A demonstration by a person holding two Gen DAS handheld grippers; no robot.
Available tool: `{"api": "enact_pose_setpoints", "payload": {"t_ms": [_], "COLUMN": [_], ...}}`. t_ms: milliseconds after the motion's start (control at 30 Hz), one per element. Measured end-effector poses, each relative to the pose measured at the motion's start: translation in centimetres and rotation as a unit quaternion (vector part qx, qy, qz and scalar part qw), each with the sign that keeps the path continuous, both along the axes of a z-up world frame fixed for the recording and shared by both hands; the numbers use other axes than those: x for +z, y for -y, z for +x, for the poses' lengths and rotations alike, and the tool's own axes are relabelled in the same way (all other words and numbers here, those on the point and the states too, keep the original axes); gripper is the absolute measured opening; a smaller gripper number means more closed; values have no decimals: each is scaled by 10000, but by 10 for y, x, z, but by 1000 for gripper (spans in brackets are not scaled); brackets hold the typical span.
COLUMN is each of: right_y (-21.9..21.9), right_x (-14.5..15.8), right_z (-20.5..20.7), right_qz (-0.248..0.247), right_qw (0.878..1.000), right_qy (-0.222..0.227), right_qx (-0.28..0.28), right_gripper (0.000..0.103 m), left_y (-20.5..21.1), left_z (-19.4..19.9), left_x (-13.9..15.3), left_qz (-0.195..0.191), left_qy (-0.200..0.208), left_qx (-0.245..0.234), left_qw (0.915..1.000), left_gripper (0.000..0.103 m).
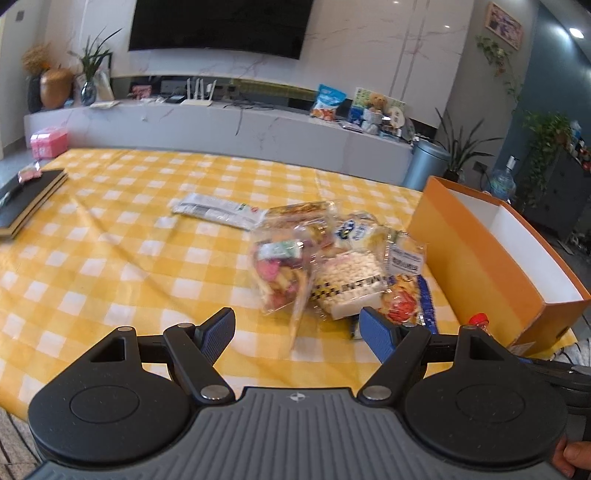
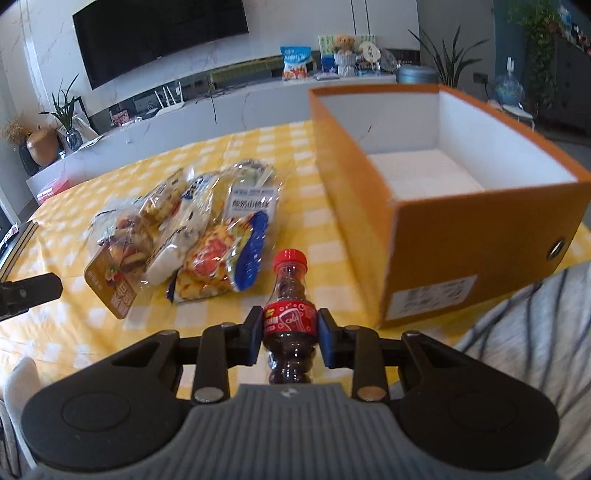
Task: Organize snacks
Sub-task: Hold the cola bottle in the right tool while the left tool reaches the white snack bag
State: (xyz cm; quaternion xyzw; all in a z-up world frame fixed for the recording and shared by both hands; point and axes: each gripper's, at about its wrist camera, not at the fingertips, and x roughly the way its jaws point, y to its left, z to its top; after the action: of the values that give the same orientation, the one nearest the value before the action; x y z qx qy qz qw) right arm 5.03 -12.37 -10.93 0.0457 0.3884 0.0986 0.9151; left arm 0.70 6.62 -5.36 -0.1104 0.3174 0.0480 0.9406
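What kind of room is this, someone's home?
Most likely a home living room: a big TV hangs on the wall above a long low cabinet, houseplants stand around, and snacks lie on a yellow checked tablecloth.

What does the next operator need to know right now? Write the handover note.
Right hand-held gripper: shut on the small cola bottle, gripped at its label.
Left hand-held gripper: open, holding nothing, facing the snack pile.
Orange box: open, nothing seen inside, right of the pile.
Snack bags: heaped on the yellow checked tablecloth; one flat packet lies apart, farther back.
Done: bottle picked up.
Left: bottle and all the snacks into the box.
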Motion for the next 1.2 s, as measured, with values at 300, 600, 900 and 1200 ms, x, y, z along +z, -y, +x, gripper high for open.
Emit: {"api": "enact_pose_setpoints", "payload": {"t_ms": [300,600,900,1200], "right_y": [13,25,27,24], "right_x": [-1,-8,-12,-13], "right_z": [-10,-7,-3,-3], "right_qz": [-349,27,168,150], "right_qw": [9988,9995,9996,9996], "right_qy": [337,259,190,179], "right_qx": [-27,-181,-150,-141], "right_gripper": [29,29,29,29], "left_y": [34,45,83,112], "left_z": [17,43,65,80], "left_x": [8,-4,-23,-21], "left_qz": [648,856,1559,2091], "left_qy": [7,-160,-193,-155], "left_qx": [-405,-999,-1703,-2805], "left_qw": [9971,9912,9728,9367], "left_gripper": [90,90,89,90]}}
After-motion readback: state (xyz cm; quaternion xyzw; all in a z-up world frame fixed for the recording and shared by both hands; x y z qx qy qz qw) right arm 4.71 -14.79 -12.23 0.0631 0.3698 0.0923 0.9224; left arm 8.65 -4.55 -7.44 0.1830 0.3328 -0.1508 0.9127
